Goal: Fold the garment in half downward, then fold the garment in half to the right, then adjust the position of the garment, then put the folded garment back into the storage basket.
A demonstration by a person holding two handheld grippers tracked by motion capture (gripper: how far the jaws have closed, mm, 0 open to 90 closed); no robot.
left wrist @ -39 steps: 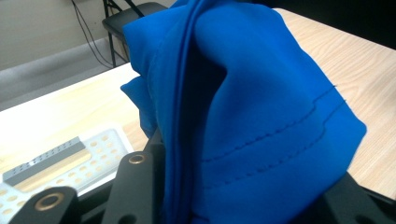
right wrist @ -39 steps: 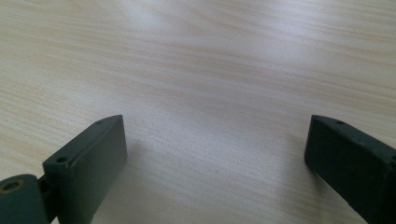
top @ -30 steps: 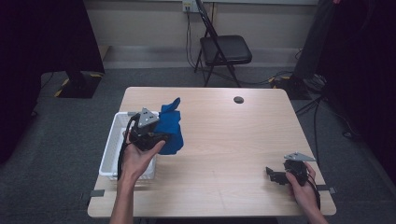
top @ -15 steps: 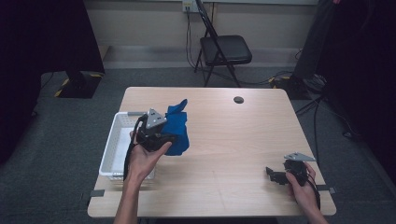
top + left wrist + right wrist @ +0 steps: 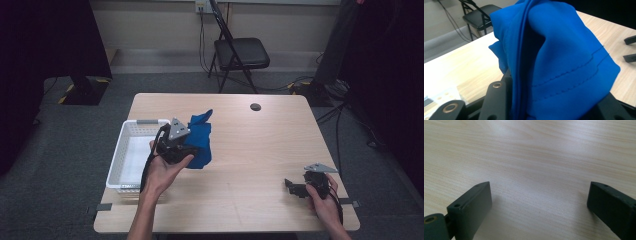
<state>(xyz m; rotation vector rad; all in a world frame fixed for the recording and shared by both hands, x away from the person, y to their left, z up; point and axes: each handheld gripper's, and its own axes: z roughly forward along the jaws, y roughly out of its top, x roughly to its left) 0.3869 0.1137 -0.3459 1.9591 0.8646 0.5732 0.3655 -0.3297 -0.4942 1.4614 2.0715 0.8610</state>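
Note:
A blue cloth hangs bunched from my left gripper, which is shut on it just right of the white basket. In the left gripper view the blue cloth drapes over both black jaws, its stitched hem showing, with the table below. My right gripper rests low at the table's front right, held by a hand. Its jaws stand wide apart over bare wood in the right gripper view, the right gripper open with nothing between its fingers.
A small dark disc lies near the table's far edge. A black folding chair stands behind the table. The light wooden table has bare room across its middle and right. Cables trail on the floor at the back right.
My left hand has carried the blue cloth rightward, away from the basket and over the table. The right gripper has stayed where it was.

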